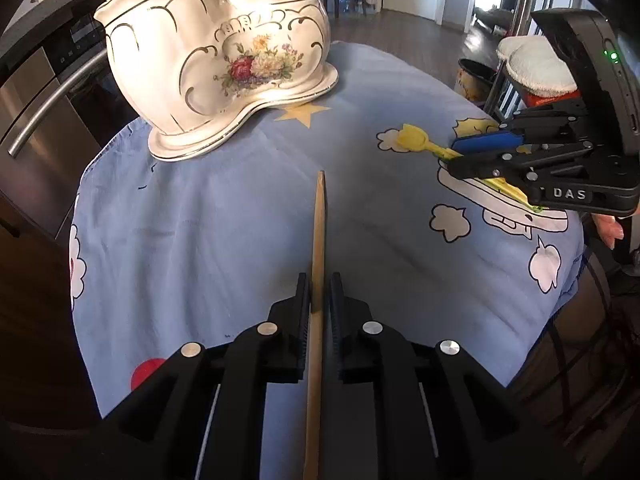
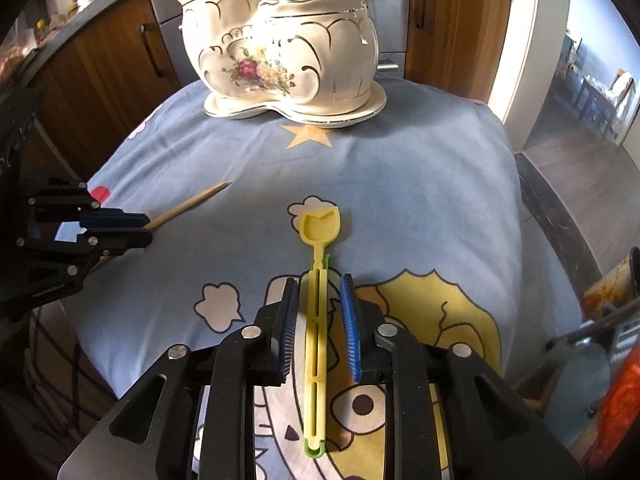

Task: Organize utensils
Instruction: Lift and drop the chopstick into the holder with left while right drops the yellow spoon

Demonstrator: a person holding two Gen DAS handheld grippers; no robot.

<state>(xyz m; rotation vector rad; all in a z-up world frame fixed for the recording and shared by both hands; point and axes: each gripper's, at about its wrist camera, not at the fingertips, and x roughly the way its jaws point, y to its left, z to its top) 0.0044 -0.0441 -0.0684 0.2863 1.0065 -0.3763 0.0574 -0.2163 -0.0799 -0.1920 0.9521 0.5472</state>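
Utensils are what this job is about; two of them lie on the blue cloth (image 2: 400,168), and more stand in the white pot (image 2: 288,52) at the far end of the table. One is a wooden stick (image 1: 318,240); the other is a yellow spoon (image 2: 318,280).

Left gripper (image 1: 319,296) points down at the stick; the stick runs between its two black fingers (image 1: 302,308); they look almost together on it, with a thin gap showing on the right side, so I judge it to be clamped or very nearly. Right gripper (image 2: 319,304) has the spoon handle between its blue pads (image 2: 290,320); a small gap shows on each side, so the pads sit close beside the handle but do not press it.

Both the stick and the spoon seem to rest on the cloth, though I cannot tell for sure that they touch it all along.

I think the step in hand is the pick-up, one utensil for each hand. Next, the right pads need to squeeze the handle firmly; then both hands lift and carry to the pot, well apart from here. The pot has two cups; each utensil should go in with its own kind, tipped upright and dropped in gently, since the cups already hold other things.
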